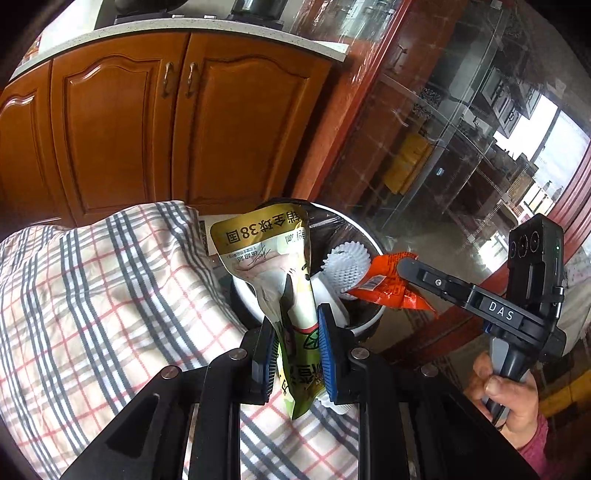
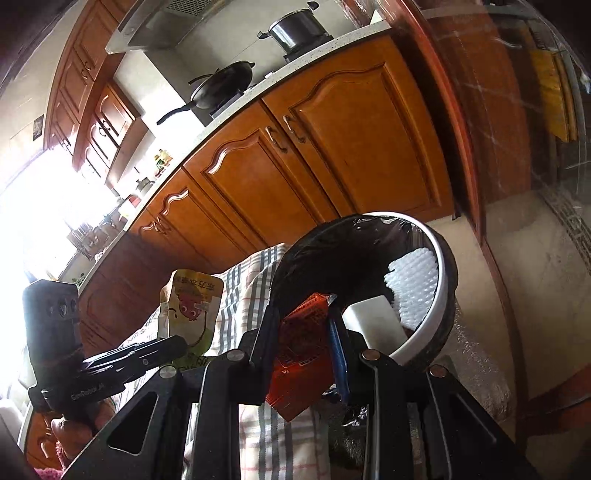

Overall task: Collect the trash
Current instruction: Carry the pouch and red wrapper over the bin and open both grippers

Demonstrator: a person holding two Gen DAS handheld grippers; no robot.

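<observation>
My left gripper (image 1: pixel 297 332) is shut on a gold and white drink pouch (image 1: pixel 266 251), which stands up between its blue pads. Just beyond it is a round trash bin (image 1: pixel 364 230) with a white rim and a black liner. A white foam net (image 1: pixel 345 266) lies inside. From the right, my right gripper (image 1: pixel 406 269) holds an orange wrapper (image 1: pixel 388 291) over the bin's rim. In the right wrist view, the right gripper (image 2: pixel 304 314) is shut on the orange wrapper (image 2: pixel 303 354) at the near rim of the bin (image 2: pixel 441 295). The left gripper (image 2: pixel 173 343) holds the pouch (image 2: pixel 192 310) at the left.
A checked cloth (image 1: pixel 110 295) covers the surface left of the bin. Wooden cabinet doors (image 1: pixel 147 122) stand behind, under a counter with a pan (image 2: pixel 221 88) and a pot (image 2: pixel 295 29). A glass door (image 1: pixel 461 147) is at the right. A white block (image 2: pixel 373 325) sits inside the bin.
</observation>
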